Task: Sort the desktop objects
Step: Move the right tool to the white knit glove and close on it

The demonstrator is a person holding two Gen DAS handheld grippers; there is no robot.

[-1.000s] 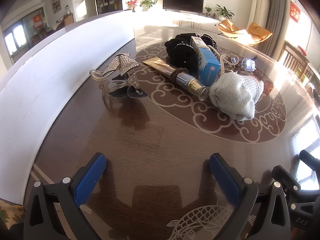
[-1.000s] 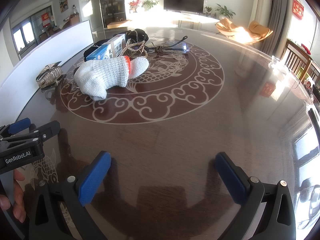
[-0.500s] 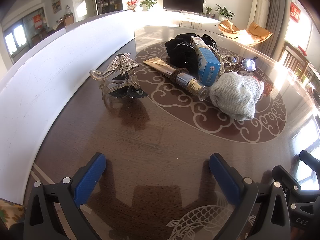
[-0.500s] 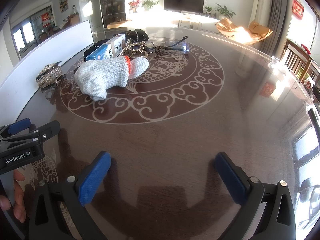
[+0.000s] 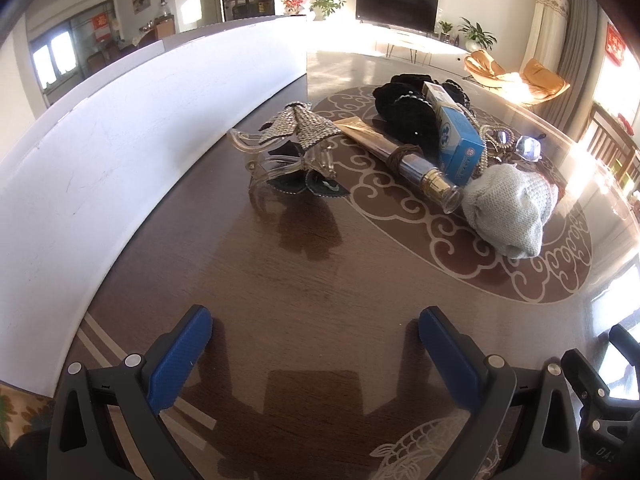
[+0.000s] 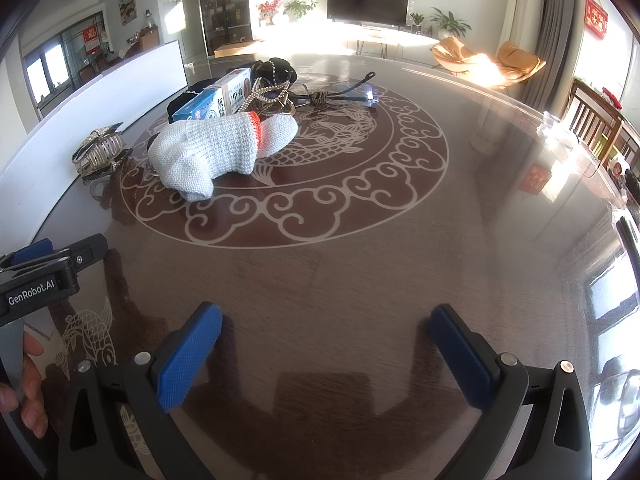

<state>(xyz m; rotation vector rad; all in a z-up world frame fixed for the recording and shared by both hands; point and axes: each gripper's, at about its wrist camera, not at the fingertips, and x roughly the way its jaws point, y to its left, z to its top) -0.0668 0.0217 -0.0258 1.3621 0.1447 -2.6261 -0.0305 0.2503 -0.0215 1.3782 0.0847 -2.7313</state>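
1. Clutter is sitting in one heap on the far left part of the dark round wooden table (image 6: 360,280) with its pale scroll inlay.
2. The left gripper (image 5: 316,330) is hovering low over bare wood at the near edge, its blue-padded jaws spread wide and gripping nothing.
3. The right gripper (image 6: 326,324) is likewise hanging wide apart and empty, well short of the heap.
4. A pale grey knitted glove (image 6: 212,152) with an orange band is lying nearest, touching a blue-and-white cardboard box (image 5: 454,136).
5. A gold-and-silver tube (image 5: 404,158) is resting beside a clear plastic hair claw (image 5: 288,148) with a sparkly bow.
6. Black fabric (image 5: 400,108) and a bead string (image 6: 270,94) are piling up behind, near a white board (image 5: 120,140) standing along the left.
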